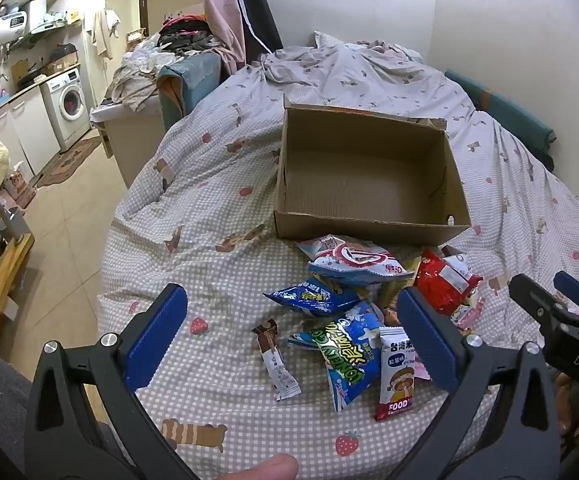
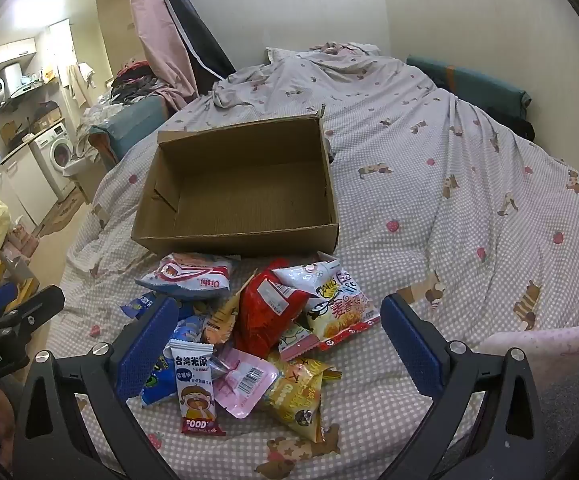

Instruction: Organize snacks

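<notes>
An empty open cardboard box (image 1: 369, 224) (image 2: 233, 240) sits on the bed. A pile of snack packets lies just in front of it: a white Oishi bag (image 1: 353, 260) (image 2: 189, 276), a red bag (image 1: 445, 284) (image 2: 265, 312), a blue-green bag (image 1: 349, 356), a white rice-cracker packet (image 1: 395, 372) (image 2: 195, 388), a pink packet (image 2: 241, 380), a yellow packet (image 2: 297, 396) and a small brown-white stick (image 1: 277, 356). My left gripper (image 1: 293, 336) is open above the pile's left part, holding nothing. My right gripper (image 2: 279, 344) is open over the pile, holding nothing.
The bed has a checked sheet (image 1: 217, 184) with a rumpled duvet (image 1: 329, 60) at the far end by the wall. To the left the floor (image 1: 73, 216) drops away, with a washing machine (image 1: 67, 102) and cabinets. The right gripper also shows at the right edge of the left wrist view (image 1: 561, 312).
</notes>
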The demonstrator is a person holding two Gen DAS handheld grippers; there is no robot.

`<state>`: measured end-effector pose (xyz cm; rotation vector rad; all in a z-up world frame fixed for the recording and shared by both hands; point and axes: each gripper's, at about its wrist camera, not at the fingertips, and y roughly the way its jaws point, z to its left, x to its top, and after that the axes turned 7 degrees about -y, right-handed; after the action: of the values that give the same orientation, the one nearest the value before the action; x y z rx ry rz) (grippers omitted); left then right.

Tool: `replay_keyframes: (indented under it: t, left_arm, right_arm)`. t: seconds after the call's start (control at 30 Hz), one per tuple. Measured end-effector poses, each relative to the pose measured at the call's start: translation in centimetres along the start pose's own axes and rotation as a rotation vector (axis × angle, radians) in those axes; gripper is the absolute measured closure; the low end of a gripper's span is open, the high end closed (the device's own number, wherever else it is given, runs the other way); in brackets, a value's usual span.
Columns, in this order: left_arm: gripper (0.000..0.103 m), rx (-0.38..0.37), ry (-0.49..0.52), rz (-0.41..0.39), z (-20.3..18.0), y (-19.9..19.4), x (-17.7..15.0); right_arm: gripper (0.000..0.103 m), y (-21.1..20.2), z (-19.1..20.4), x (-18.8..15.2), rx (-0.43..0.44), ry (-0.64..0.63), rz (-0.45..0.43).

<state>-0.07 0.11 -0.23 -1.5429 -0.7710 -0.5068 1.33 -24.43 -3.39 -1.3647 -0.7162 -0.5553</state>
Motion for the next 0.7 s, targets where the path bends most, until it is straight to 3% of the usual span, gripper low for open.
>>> replay_keyframes:
  t: [0.7]
  left_arm:
    - [0.0,0.003,0.001,-0.005,0.62,0.31,-0.03]
  right_arm:
    - [0.0,-0.35,0.36,-0.15,-0.001,0.002,-0.004]
